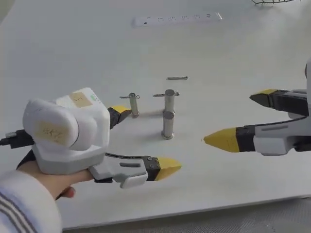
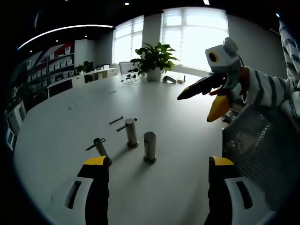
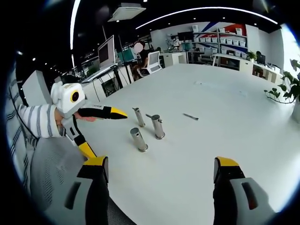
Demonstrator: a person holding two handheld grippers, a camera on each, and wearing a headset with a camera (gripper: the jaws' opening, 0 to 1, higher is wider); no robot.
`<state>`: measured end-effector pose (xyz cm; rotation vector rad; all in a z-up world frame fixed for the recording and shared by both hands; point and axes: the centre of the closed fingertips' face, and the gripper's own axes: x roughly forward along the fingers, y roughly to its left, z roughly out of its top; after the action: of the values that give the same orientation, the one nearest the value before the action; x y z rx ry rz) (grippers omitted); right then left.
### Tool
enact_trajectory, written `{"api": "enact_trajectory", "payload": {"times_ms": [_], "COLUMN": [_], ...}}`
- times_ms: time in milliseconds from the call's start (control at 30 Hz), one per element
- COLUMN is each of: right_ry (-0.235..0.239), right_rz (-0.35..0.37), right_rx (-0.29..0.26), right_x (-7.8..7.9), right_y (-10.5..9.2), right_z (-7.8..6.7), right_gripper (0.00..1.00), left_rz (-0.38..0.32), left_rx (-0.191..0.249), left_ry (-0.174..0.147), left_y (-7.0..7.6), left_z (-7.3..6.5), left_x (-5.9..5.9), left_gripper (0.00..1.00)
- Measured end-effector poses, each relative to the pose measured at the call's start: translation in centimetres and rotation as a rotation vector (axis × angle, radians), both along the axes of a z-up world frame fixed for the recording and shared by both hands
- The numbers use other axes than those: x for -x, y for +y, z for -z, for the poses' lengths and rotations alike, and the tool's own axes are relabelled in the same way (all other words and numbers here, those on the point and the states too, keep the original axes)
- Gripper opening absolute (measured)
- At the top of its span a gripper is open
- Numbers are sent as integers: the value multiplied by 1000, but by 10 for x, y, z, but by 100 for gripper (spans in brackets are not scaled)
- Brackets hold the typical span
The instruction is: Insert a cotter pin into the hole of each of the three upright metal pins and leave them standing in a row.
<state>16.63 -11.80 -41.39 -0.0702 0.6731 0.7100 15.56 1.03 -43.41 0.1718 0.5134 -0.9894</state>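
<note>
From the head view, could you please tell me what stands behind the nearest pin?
A second pin, with a cotter pin through its top. The nearest pin covers its lower half.

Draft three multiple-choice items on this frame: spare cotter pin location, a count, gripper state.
1. Where is the loose cotter pin?
A) flat on the table, beyond the upright pins
B) in a gripper
C) on the floor

2. How many upright pins carry a cotter pin?
A) none
B) two
C) three

3. Gripper state?
A) both shut
B) one holds a pin
C) both open, empty

Answers:
1 A: it lies alone on the table past the row.
2 B: the small pin and the far pin have one through the top, while the near pin is bare.
3 C: the left gripper and right gripper have fingers spread, with nothing between them.
</note>
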Motion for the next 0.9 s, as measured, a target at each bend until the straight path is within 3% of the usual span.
{"api": "enact_trajectory", "payload": {"times_ms": [133,200,300,367,500,567,667,767,900], "right_ry": [0,-2,-5,-4,-4,-34,-38,-47,-65], "right_rz": [22,28,33,34,37,34,21,-18,-67], "right_rx": [9,11,14,27,43,66,76,111,153], "right_x": [-1,-2,-3,-3,-5,-9,-12,-17,-29], "right_y": [-9,-12,-16,-19,-24,-27,-27,-27,-28], "right_z": [-1,-1,-2,-2,-3,-6,-10,-13,-16], "right_gripper": [92,92,92,92,91,91,90,83,77], "left_rz": [-56,-81,-115,-129,-145,-151,-152,-155,-166], "left_rx": [45,54,42,48,62,74,75,69,82], "left_ry": [35,47,25,37,41,41,36,20,32], "left_y": [13,20,31,36,40,40,40,40,41], "left_z": [-4,-4,-4,-4,-7,-8,-10,-11,-10], "left_x": [3,3,1,2,3,3,3,3,3], "left_gripper": [99,99,99,99,99,99,99,99,99]}}
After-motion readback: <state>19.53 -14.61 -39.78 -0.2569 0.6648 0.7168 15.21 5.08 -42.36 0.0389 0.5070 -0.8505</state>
